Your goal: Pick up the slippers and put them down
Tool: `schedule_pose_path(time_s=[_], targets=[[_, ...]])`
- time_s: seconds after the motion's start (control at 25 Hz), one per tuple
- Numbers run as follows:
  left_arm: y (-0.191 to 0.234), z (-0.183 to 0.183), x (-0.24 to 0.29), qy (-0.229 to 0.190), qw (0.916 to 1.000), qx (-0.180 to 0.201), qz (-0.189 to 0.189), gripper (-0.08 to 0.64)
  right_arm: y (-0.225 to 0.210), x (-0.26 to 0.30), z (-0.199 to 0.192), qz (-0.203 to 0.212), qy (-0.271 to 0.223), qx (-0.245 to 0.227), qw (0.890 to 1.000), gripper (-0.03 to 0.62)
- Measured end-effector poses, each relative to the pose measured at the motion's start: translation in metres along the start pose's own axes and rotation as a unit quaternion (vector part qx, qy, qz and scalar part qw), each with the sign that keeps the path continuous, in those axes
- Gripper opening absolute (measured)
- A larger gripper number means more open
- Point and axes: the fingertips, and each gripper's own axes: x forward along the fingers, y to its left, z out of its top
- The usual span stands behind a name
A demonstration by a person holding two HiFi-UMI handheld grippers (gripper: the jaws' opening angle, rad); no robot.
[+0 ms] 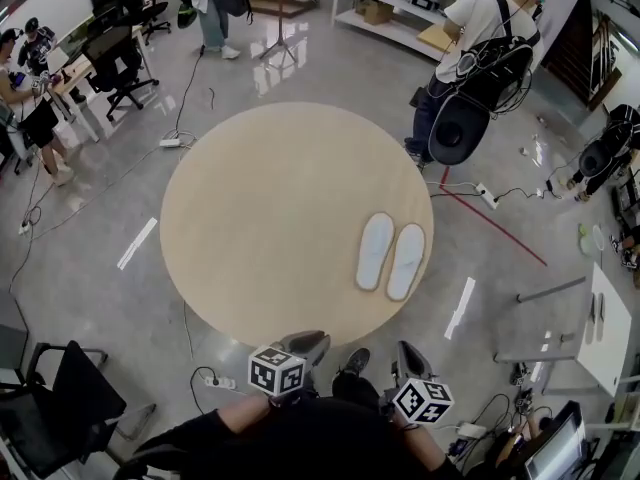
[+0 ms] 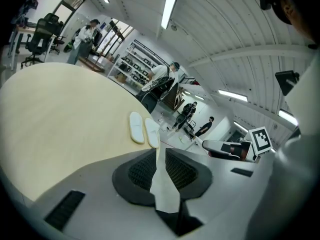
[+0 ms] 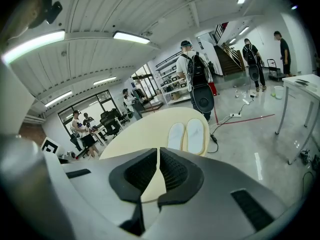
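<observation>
White slippers (image 1: 390, 255) lie side by side on the round tan table (image 1: 250, 218), close to its right edge. Both grippers hover at the near rim, well apart from the pair. The left gripper (image 1: 306, 344) is empty, jaws a narrow slit apart. The right gripper (image 1: 410, 358) is empty too, jaws pinched together.

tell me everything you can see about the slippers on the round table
The slippers are a matching white pair, each a flat elongated oval with rounded ends. They look thin and soft, and no strap or upper can be made out. They lie flat, side by side and parallel, nearly touching each other, on the round pale wood-look table, close to its right edge in the head view. Only the table touches them.
</observation>
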Motion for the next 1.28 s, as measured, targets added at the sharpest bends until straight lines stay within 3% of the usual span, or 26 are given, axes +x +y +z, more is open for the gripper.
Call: schedule_pose_path(time_s=[0.4,0.84,1.04,1.28], targets=[[-0.002,0.036,0.057,-0.029,0.9983,0.005,0.05,0.074,-0.051,0.044,0.049,0.048,-0.012,0.0,0.999,0.028],[-0.05,0.085,0.171,-0.04,0.9959,0.036,0.072,0.074,-0.154,0.088,0.123,0.076,-0.012,0.015,0.997,0.028],[-0.06,0.101,0.22,-0.04,0.9933,0.033,0.103,0.074,-0.199,0.112,0.131,0.095,0.017,0.024,0.995,0.028],[-0.026,0.106,0.243,-0.022,0.993,0.032,0.112,0.074,-0.21,0.152,0.112,0.09,0.039,0.031,0.995,0.028]])
